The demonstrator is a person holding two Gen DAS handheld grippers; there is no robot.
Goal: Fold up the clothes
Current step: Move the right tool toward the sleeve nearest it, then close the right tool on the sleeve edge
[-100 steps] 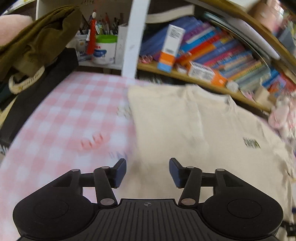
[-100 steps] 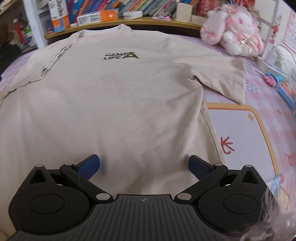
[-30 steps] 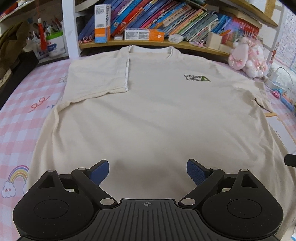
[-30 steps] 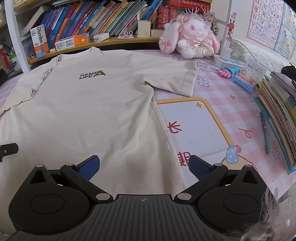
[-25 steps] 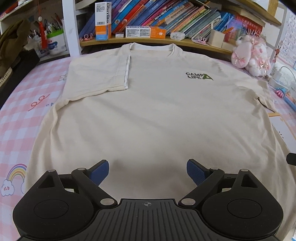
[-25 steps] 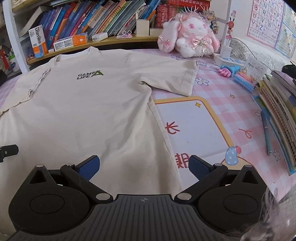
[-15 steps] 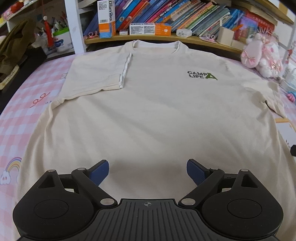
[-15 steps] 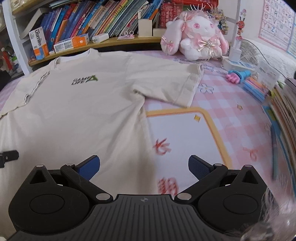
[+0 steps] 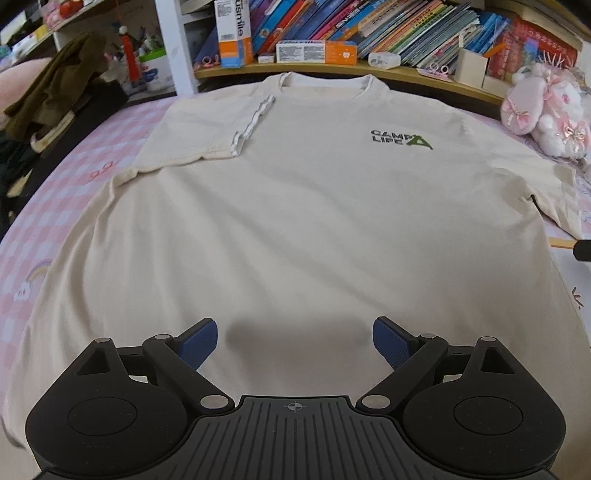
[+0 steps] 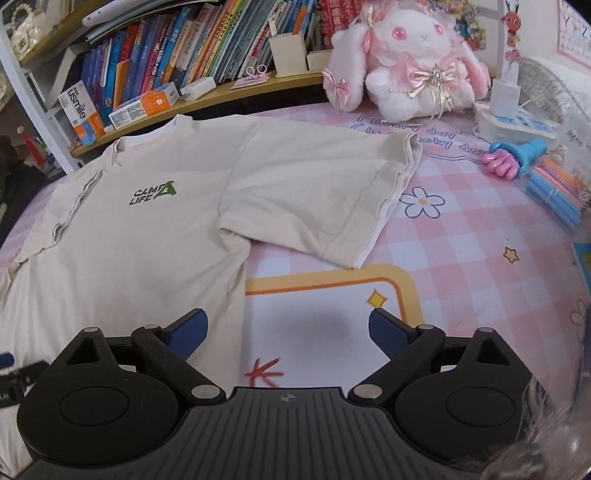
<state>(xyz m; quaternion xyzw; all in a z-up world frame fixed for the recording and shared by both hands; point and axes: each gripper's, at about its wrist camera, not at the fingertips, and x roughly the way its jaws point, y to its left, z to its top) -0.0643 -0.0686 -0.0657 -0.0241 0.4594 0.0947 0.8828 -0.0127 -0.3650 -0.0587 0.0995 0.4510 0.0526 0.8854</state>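
A cream T-shirt with a green "CAMP LIFE" logo lies flat, front up, on the pink checked table cover. Its left sleeve is folded in over the chest. The right sleeve lies spread out flat to the side. My left gripper hovers open over the shirt's lower middle, holding nothing. My right gripper is open and empty above the shirt's right side edge and the printed mat beside it.
A bookshelf with books and boxes runs along the far edge. A pink plush rabbit sits at the back right. Pens and a toy lie to the right. Dark clothes are piled at the left.
The right gripper has swung right and forward, from over the shirt's body to its right edge, facing the spread sleeve. The left gripper has crept forward over the hem. Both stayed open.
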